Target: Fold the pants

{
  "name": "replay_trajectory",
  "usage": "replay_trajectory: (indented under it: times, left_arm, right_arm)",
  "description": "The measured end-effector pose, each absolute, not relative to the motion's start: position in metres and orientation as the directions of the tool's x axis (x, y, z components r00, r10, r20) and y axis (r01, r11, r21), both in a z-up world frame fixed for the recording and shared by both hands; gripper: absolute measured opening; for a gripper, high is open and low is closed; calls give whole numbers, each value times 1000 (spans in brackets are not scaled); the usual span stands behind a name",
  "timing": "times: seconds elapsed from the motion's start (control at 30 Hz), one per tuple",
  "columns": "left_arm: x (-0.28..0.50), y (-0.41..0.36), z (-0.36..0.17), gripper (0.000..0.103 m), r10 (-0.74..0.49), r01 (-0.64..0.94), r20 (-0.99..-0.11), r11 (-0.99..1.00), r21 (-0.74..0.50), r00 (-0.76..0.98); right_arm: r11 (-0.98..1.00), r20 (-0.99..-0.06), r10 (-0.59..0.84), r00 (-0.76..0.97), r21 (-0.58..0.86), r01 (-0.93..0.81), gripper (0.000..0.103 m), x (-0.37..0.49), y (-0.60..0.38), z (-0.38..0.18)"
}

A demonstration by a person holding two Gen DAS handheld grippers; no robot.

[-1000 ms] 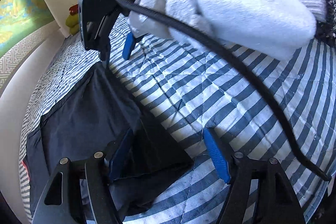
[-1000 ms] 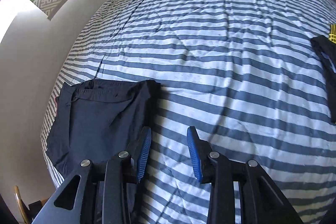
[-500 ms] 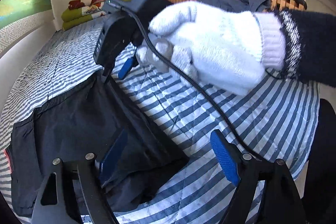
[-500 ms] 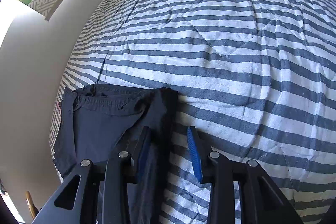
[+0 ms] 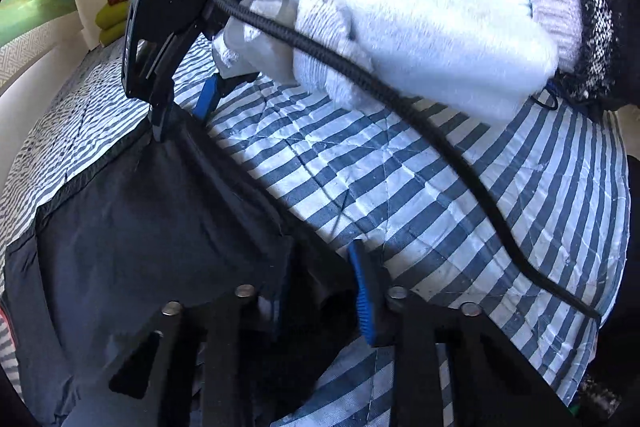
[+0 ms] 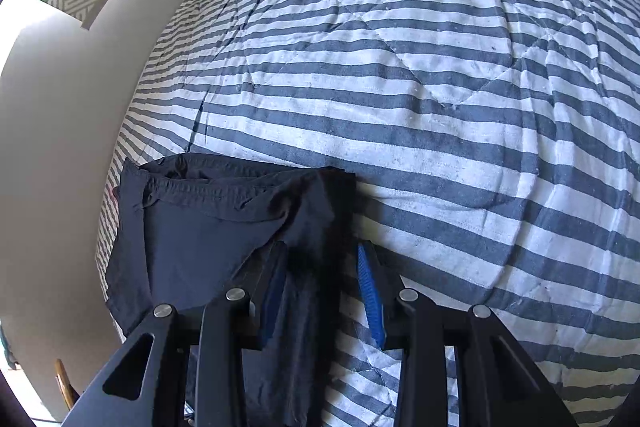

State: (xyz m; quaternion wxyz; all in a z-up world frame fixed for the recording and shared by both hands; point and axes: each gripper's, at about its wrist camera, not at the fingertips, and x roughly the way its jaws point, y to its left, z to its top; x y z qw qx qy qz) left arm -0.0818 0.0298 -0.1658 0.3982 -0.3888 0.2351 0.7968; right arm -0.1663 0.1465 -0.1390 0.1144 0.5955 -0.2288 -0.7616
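Dark navy pants lie flat on the striped quilt, near the bed's left side. My left gripper is low over their near right edge, open but narrow, with the cloth edge between its blue pads. A white-gloved hand holds my right gripper at the pants' far right corner. In the right wrist view the waistband shows. The right gripper stands open astride the pants' right edge, with cloth between its fingers.
A black cable runs from the right gripper across the quilt. Folded green and red bedding sits at the head of the bed. A pale wall runs along the bed's left edge. A wooden piece shows below.
My left gripper's fingers have narrowed to about half their gap and now straddle the pants' edge. The right gripper has come down over the pants' right edge, its gap unchanged.
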Motion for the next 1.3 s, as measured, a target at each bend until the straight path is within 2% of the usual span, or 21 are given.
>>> replay_trajectory:
  times: [0.07,0.1,0.2,0.4,0.63,0.8,1.0,1.2,1.3]
  left_arm:
    - [-80,27,-161,13,453,-811,-801,-581,67,-391]
    - [-79,26,-156,12,462,-807,-796,-588,55,-391]
    - [-78,14,-134,11,518,-790,-759,-613,-9,-394]
    - [-61,-19,-84,10,604,-766,-658,-640,-64,-449]
    - [-53,-91,-44,10,678,-709,-553,-674,-207,-484]
    - [-48,-165,-24,10,678,-631,-487,-720,-290,-550]
    - [-59,-269,-32,10,638,-476,-445,-768,-428,-629]
    - [-77,-360,-82,10,558,-273,-498,-801,-533,-664]
    - [-90,-385,-105,10,515,-195,-540,-819,-540,-665]
  right_arm:
    - [-869,-850,-441,-288,484,-100,28,-166,145,-137]
    - [-875,-855,-428,-293,474,-103,20,-166,144,-136]
    - [-874,-850,-416,-323,472,-115,10,-162,145,-126]
    - [-829,-791,-443,-422,541,-143,7,-148,149,-78]
    - [-870,-797,-375,-474,479,-119,6,-149,106,-26]
    - [-893,-796,-365,-483,447,-61,6,-166,47,1]
    - [-920,-813,-356,-460,392,18,6,-197,-38,6]
    - [-939,-851,-336,-403,336,73,6,-228,-116,-26]
    - [-952,-871,-305,-385,294,88,6,-240,-143,-46]
